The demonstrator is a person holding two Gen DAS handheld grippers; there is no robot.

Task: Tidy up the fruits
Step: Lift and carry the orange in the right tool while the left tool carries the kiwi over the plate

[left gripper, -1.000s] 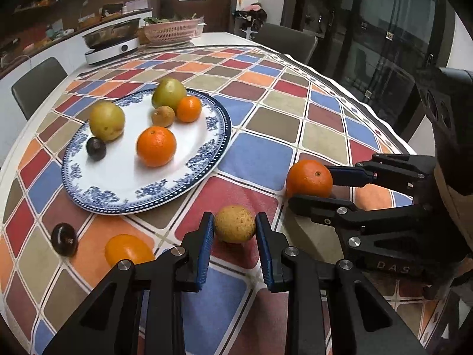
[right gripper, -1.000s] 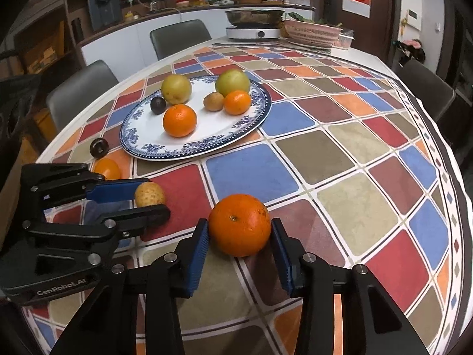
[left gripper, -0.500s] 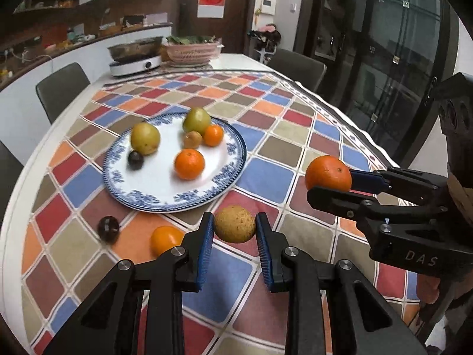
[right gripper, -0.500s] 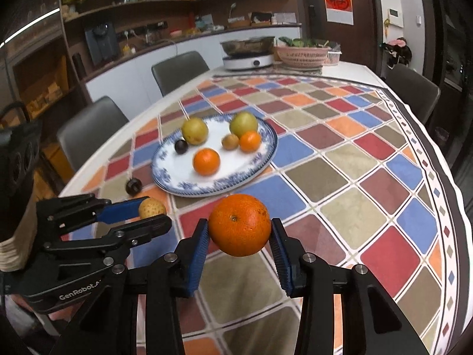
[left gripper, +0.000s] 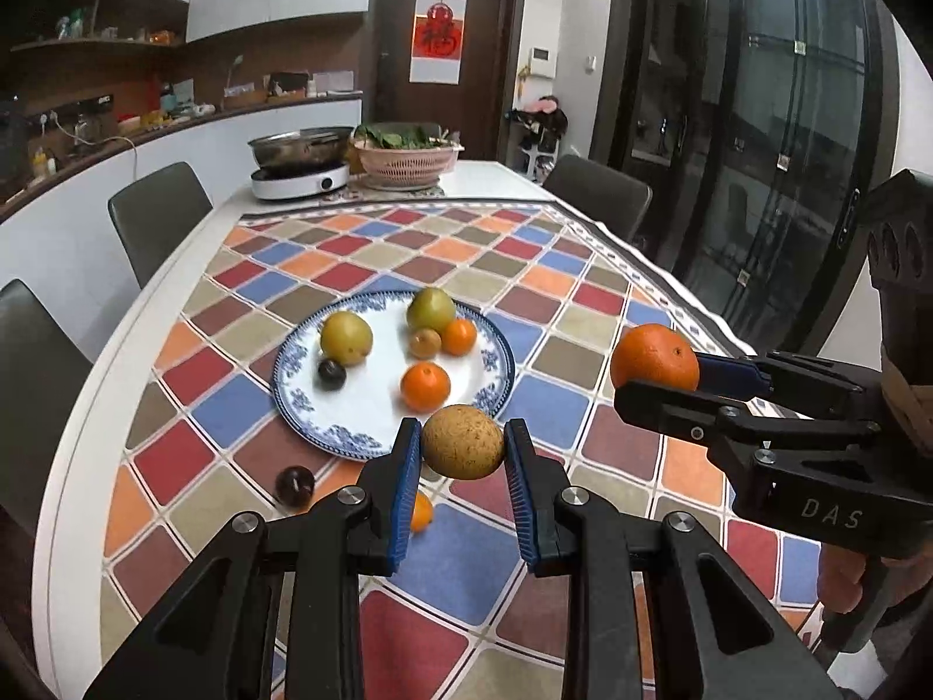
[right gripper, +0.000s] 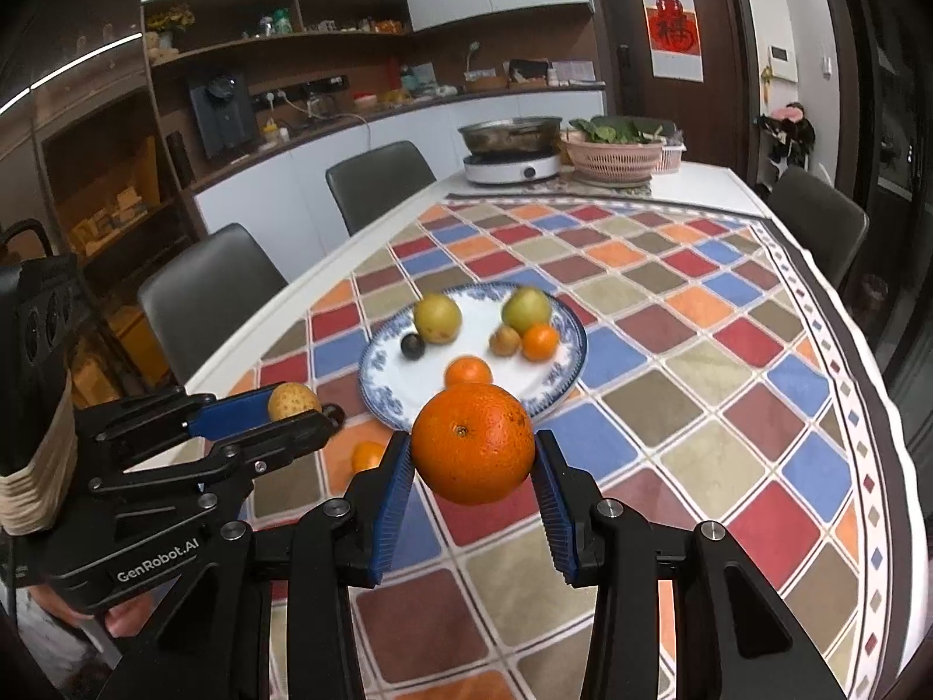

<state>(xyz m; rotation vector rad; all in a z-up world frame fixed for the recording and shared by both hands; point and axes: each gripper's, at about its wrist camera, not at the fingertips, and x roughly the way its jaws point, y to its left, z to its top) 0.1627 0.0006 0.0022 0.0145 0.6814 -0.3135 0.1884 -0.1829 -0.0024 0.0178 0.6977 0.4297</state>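
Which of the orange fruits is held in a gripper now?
The big orange, clamped in the right gripper above the table; the others lie on the plate or cloth.

**Black handheld grippers with blue pads**

The left gripper [left gripper: 462, 487] is showing matte black angular linkage arms, ridged blue pads [left gripper: 403, 490] and round silver screws [left gripper: 350, 494]. Seen from the right wrist, its body [right gripper: 134, 531] is bearing white "GenRobot.AI" lettering, with beige cord wrapping [right gripper: 38, 484] around the handle. The right gripper [right gripper: 471, 490] is built alike, wearing grey "DAS" lettering [left gripper: 831, 514]. Bare fingertips [left gripper: 839, 583] are peeking out beneath it.
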